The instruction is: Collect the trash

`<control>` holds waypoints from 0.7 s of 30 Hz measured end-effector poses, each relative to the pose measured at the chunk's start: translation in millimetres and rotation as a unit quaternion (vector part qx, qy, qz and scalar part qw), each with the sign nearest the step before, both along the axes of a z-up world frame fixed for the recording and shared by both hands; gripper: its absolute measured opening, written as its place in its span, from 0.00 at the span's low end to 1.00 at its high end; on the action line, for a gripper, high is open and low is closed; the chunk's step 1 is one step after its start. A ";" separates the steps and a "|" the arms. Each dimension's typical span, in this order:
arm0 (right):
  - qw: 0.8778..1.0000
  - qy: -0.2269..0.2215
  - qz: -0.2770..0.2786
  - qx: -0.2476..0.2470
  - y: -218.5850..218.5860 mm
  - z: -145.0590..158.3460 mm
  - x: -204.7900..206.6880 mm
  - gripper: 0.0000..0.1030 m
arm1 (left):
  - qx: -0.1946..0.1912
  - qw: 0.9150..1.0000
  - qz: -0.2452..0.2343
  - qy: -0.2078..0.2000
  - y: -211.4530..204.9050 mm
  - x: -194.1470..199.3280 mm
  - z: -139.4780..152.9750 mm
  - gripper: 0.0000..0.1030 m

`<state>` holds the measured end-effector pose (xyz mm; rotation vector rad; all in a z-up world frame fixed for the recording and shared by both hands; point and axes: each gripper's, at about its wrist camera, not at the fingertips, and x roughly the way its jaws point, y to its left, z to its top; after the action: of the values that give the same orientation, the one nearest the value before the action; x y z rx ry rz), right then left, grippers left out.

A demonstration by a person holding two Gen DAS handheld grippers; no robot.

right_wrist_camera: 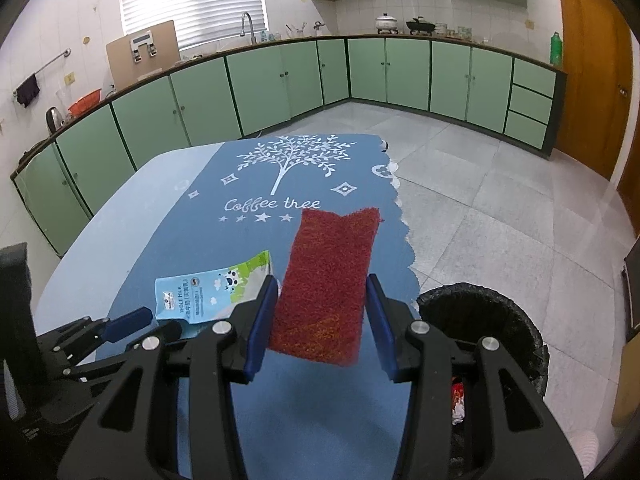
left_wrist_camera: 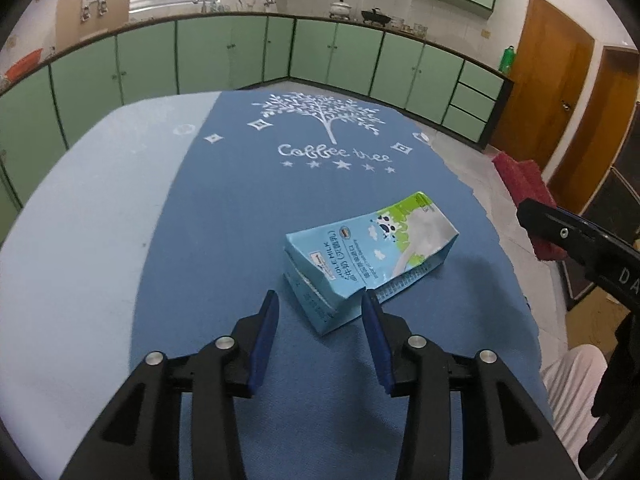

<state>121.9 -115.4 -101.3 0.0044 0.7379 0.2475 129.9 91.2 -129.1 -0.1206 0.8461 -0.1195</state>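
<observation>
Flattened light-blue and green milk carton (left_wrist_camera: 368,254) lies on its side on the blue "Coffee tree" tablecloth (left_wrist_camera: 240,208), its crushed near end just ahead of your left gripper (left_wrist_camera: 320,312); jaws spread, nothing between the pads, near corner of the carton sitting roughly in line with the gap.

Carton looks empty and light; thin coated card, dented, likely to buckle and a bit slick; take it across the flat near end where the walls already fold together.

Your right gripper (right_wrist_camera: 322,300) pinches a red coarse scouring pad (right_wrist_camera: 328,280) by its long edges, pad held in the air above the cloth; soft, springy, rough, unlikely to slip.

Black-lined round bin (right_wrist_camera: 492,312) stands on the tiled floor just off the table's right edge; its lower part is cut off by the gripper body; contents barely readable, a red-and-white scrap (right_wrist_camera: 458,398) only; carton's far face and underside hidden.
</observation>
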 end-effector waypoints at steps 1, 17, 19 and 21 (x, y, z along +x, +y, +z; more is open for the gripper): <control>1.000 0.000 -0.001 -0.001 -0.2 0.3 0.6 0.42 | -0.002 1.000 -0.007 0.001 0.8 1.8 -1.2 0.47; 1.000 0.018 -0.006 -0.004 0.5 -12.7 6.8 0.42 | -0.014 1.000 -0.011 -0.020 4.3 27.1 -7.4 0.62; 1.000 0.020 -0.006 -0.004 0.8 -14.1 7.4 0.42 | -0.023 0.999 -0.010 -0.021 2.3 25.3 -6.3 0.50; 1.000 0.021 -0.006 -0.004 -0.2 -14.6 7.7 0.42 | -0.015 1.000 0.005 -0.021 -0.1 24.1 -4.7 0.45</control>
<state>129.6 -115.6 -115.9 0.0066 0.7808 0.2333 154.0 91.1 -133.8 -0.1497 0.8018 -0.1244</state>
